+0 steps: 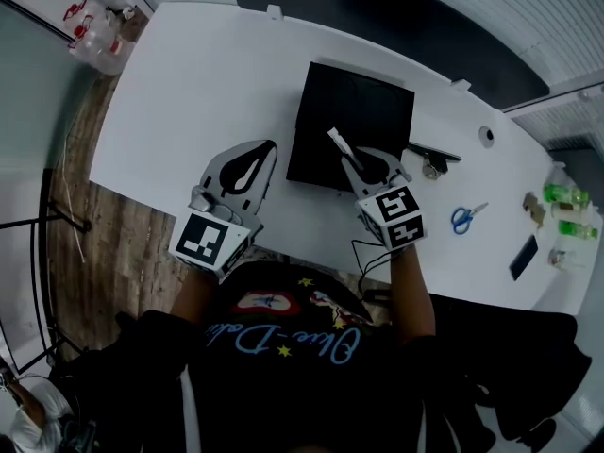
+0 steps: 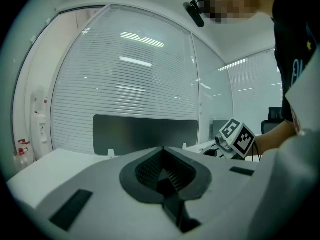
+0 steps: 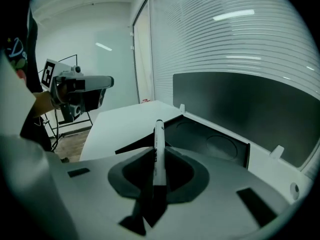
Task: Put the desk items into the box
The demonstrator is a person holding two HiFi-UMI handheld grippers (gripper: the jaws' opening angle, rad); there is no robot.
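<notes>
Left of the box (image 1: 351, 111) we had open white desk (image 1: 179, 102) out to its rim, and there our left gripper (image 1: 265, 149) hung clenched on nothing. Over the box's near edge our right gripper (image 1: 353, 163) grasped a white pen (image 1: 338, 142), its tip jutting beyond the jaws above the box's black floor. The pen's dark print was unreadable. Blue scissors (image 1: 466, 217) lay right of the box.

pen (image 3: 158, 149): lower end hidden inside right hand-held gripper (image 3: 156, 179) | green items (image 1: 565, 196): too small to identify
</notes>
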